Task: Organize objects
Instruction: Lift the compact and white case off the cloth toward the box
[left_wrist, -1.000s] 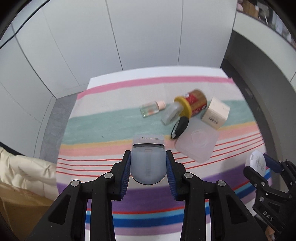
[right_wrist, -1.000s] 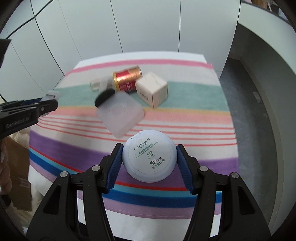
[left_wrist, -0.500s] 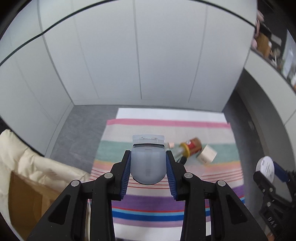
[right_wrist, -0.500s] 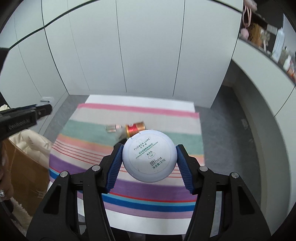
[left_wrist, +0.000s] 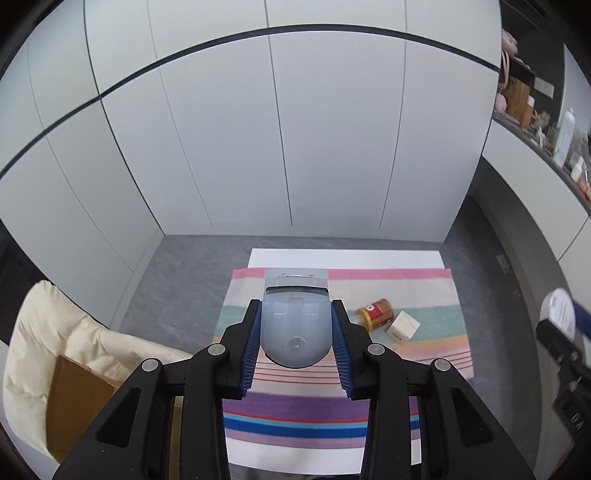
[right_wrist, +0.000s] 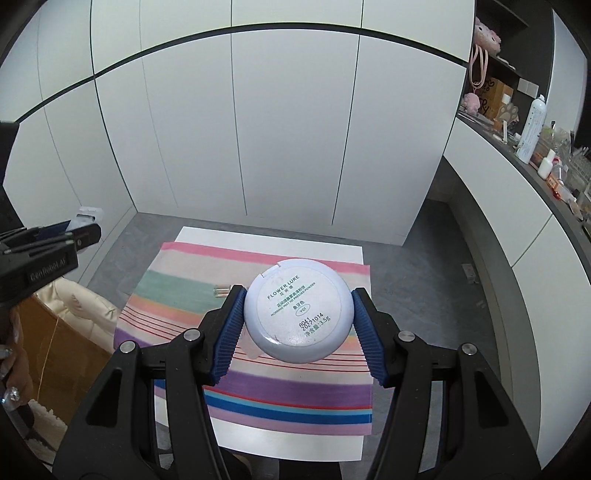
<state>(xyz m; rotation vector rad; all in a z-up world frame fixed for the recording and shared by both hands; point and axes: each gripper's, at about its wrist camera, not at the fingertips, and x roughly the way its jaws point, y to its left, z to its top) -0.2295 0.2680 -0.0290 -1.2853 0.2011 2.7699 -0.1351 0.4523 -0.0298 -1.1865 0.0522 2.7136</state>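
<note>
Claws aloft above striped counter (left_wrist: 424, 373).
Left claw (left_wrist: 295, 328) clamps frosted plastic case (left_wrist: 294, 325); right claw (right_wrist: 297, 317), at three o'clock, grips powder compact (right_wrist: 297, 308).

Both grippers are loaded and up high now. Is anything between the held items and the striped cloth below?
Nothing visible. The left gripper holds the frosted case and the right gripper the powder compact over the striped cloth, open air beneath.

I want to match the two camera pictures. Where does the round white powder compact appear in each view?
Left wrist view: the powder compact is at the far right edge, seen small, held in the right gripper.
Right wrist view: it fills the lower centre, label facing the camera, clamped between the blue jaws.
Shared landmark: the striped cloth on the table below, visible in both.
</note>
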